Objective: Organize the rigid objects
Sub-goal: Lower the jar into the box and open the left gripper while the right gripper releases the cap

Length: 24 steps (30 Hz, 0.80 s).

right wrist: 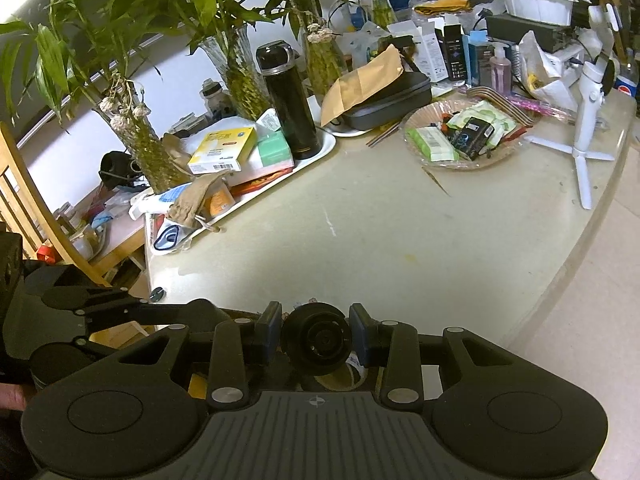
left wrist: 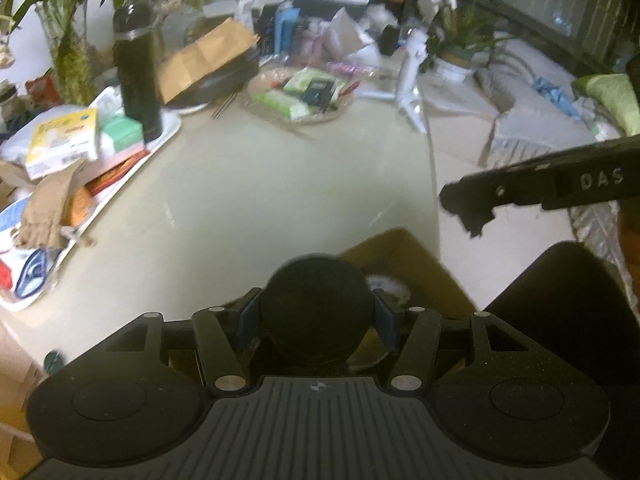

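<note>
My left gripper [left wrist: 316,312] is shut on a black round cylinder [left wrist: 316,300], held over an open cardboard box [left wrist: 412,264] below the table's near edge. My right gripper [right wrist: 316,330] is shut on a black round lens-like part [right wrist: 316,340] with ribbed rings, held low at the table's near edge over a roll of tape [right wrist: 340,376]. The right gripper's arm shows in the left wrist view [left wrist: 540,188] at the right. The left gripper's body shows in the right wrist view [right wrist: 80,312] at the left.
The beige table [right wrist: 360,232] carries a white tray [right wrist: 320,148] with boxes and a black thermos [right wrist: 290,100], a glass dish of packets [right wrist: 464,136], a white tripod stand [right wrist: 588,120], a black case under a brown envelope [right wrist: 368,76] and vases of bamboo [right wrist: 240,76]. A wooden chair [right wrist: 36,200] stands left.
</note>
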Tool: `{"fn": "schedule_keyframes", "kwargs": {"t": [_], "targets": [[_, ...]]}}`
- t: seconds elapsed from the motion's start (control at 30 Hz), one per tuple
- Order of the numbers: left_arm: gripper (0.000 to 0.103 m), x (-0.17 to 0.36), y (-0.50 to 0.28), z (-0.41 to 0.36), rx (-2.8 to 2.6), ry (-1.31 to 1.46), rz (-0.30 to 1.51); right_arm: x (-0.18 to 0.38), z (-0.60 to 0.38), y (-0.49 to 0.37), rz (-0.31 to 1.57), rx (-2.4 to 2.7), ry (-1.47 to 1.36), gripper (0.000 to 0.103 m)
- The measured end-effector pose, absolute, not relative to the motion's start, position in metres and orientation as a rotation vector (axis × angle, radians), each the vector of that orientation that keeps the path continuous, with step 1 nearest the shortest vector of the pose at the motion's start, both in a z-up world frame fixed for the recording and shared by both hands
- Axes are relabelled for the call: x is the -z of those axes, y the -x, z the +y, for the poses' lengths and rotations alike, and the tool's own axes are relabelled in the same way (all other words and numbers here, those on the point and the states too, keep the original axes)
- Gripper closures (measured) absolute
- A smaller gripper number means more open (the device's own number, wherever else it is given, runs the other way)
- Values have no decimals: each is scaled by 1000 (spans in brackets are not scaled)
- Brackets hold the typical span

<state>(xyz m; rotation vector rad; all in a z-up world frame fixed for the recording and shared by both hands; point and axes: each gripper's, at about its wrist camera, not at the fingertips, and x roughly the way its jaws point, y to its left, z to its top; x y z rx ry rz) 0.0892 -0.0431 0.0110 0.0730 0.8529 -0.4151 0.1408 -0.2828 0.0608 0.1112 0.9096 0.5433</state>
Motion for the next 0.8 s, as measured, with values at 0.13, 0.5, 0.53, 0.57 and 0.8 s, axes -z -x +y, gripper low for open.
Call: {"fn": "schedule_keyframes", "kwargs": {"t": [0.13,0.5,0.53,0.57,0.8], "targets": [[36,-15,-87,-45,417,-60,820,-59,-285,-139,913,-542,-115,64],[35,-23,-69,-14,308,-26,810,-53,-287,-133,929,-552,-119,64],[35,-24,-66,-9,296,-19,808,-53,-287,-133,930,-554,-119,64],[35,-26,-64,-4,286,-9,806,-52,-287,-133,931,-555,-120,64],[35,-29,-48,20,231,33,816,-50,-280,-133,943,-574,-115,64]]}}
